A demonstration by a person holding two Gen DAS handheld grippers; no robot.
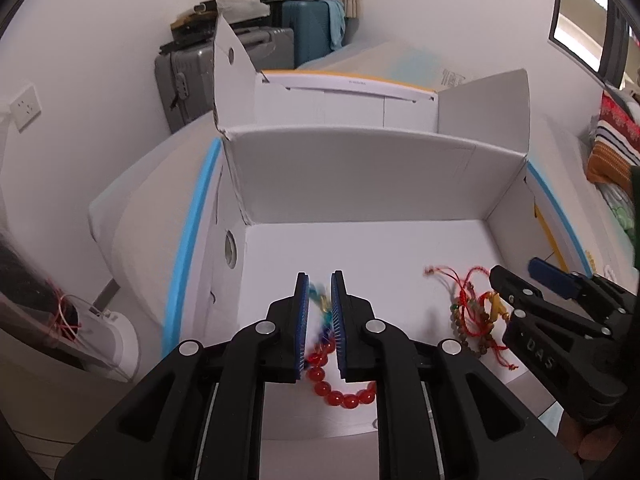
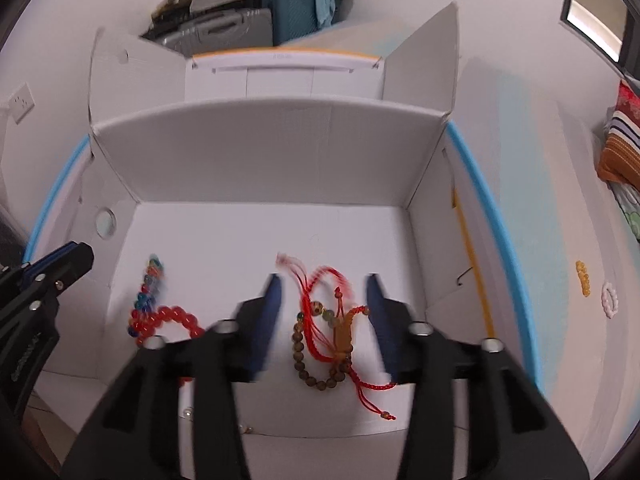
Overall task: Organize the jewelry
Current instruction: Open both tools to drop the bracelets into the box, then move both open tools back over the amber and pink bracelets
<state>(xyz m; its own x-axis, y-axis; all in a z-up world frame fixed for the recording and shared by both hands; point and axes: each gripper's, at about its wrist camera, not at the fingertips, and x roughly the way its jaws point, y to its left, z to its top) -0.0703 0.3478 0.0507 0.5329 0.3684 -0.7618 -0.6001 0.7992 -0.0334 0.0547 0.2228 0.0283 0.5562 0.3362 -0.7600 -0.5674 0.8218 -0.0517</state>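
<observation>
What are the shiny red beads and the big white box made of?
The red beads look like glass or clear plastic: glossy and see-through. The white box looks like cardboard, matte, with folded flaps and creased corners.

Home bedroom or spare room, lived-in. Upper centre of the left wrist view: grey hard-shell suitcase (image 1: 188, 80) and teal hard-shell suitcase (image 1: 308, 32) against the white wall, bags and clothes piled on top. White wall socket (image 1: 25, 107) at far left. Right edge: striped red-orange folded blanket (image 1: 614, 140) on bedding. Dark window frame (image 1: 584, 20) upper right. Open white cardboard box (image 2: 256, 152) sits mid-frame on a white, blue-edged bench (image 2: 520, 200).
</observation>
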